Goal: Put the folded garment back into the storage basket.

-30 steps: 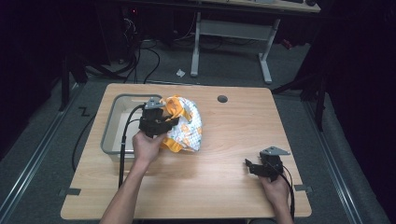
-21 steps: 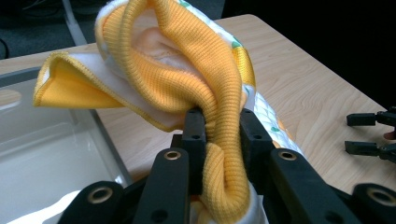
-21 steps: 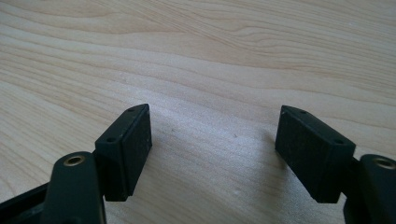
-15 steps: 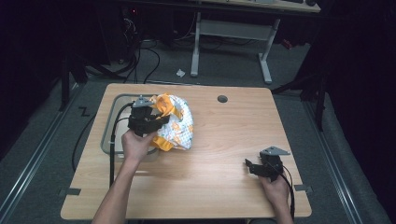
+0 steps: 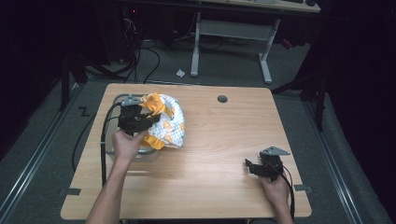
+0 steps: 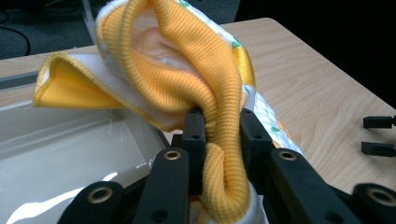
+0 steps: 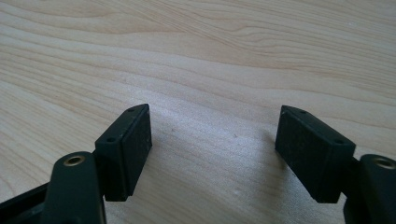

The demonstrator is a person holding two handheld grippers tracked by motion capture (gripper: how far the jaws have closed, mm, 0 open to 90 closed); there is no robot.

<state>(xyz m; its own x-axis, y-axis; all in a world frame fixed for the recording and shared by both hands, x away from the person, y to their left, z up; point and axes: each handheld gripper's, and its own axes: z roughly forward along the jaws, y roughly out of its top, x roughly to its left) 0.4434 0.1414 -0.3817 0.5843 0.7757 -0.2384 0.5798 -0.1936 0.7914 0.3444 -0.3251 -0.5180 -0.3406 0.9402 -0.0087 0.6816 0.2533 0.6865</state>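
Change since a second ago: my left tongs (image 5: 148, 119) have carried the yellow-and-white cloth (image 5: 166, 122) leftward, so more of it now hangs over the clear bin (image 5: 108, 148); my right tongs (image 5: 249, 166) have stayed where they were.
Left tongs: clamped on a ribbed yellow band of the cloth (a hem or cuff, I cannot tell which), seen up close in the left gripper view (image 6: 219, 135).
Right tongs: jaws apart, nothing between them, resting low over bare wood at the near right of the surface (image 7: 212, 149).
Cloth: bunched at the far left of the surface, partly over the bin's right rim, lifted by my left tongs.
Surface: pale wood-grain top (image 5: 224, 140) with a round grey cable hole (image 5: 222, 99) near its far edge; tape marks sit at the near corners.
Room: dark, grey floor, cables trailing off at far left, a white-legged desk frame (image 5: 231, 32) beyond.
Left gripper view adds: the bin's glossy see-through wall (image 6: 60, 158) beside the cloth, the knit ribs of the band, and my other tongs' jaw tips far right.
High view adds: both my forearms coming in from the near edge, well apart.
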